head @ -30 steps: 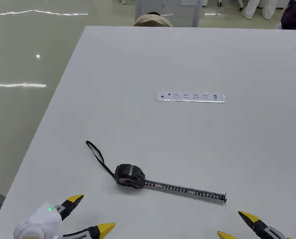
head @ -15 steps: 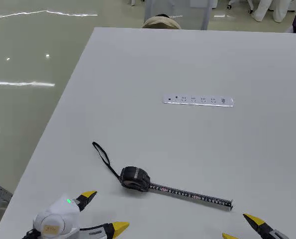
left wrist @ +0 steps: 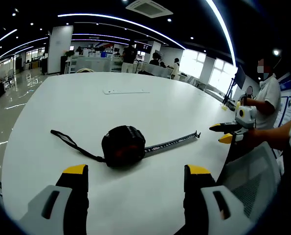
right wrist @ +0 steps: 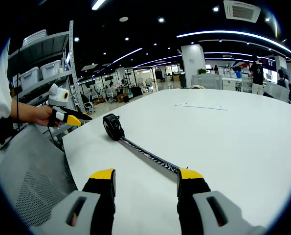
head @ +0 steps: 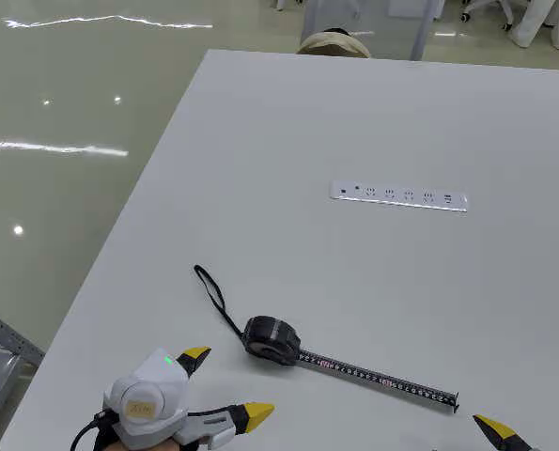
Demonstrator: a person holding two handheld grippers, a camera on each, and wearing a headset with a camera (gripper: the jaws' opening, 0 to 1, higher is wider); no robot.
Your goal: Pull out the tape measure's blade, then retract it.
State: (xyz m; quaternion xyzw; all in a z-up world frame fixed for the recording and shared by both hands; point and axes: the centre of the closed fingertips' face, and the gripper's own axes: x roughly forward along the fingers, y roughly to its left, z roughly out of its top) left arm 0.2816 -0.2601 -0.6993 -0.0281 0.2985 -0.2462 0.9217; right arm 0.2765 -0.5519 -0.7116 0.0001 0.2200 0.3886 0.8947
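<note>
A black tape measure point(head: 271, 339) lies on the white table point(head: 373, 122), its blade point(head: 378, 379) drawn out to the right and its wrist strap point(head: 213, 296) trailing up-left. The case also shows as tape measure point(left wrist: 124, 146) and tape measure point(right wrist: 113, 127). My left gripper point(head: 225, 385) sits at the near table edge just left of the case, open, nothing between its yellow tips. My right gripper point(right wrist: 145, 175) stands open near the blade's hooked end point(right wrist: 172, 169); one yellow tip of the right gripper point(head: 498, 431) peeks in at the bottom right of the head view.
A white power strip point(head: 398, 195) lies flat further back on the table. A chair back point(head: 333, 42) stands at the far edge. A grey mesh chair point(right wrist: 28, 171) is beside the near edge. Shiny floor lies left of the table.
The head camera has shifted, so everything slid right in view. My left gripper has risen further into view towards the tape case. The tape measure and blade lie as before.
</note>
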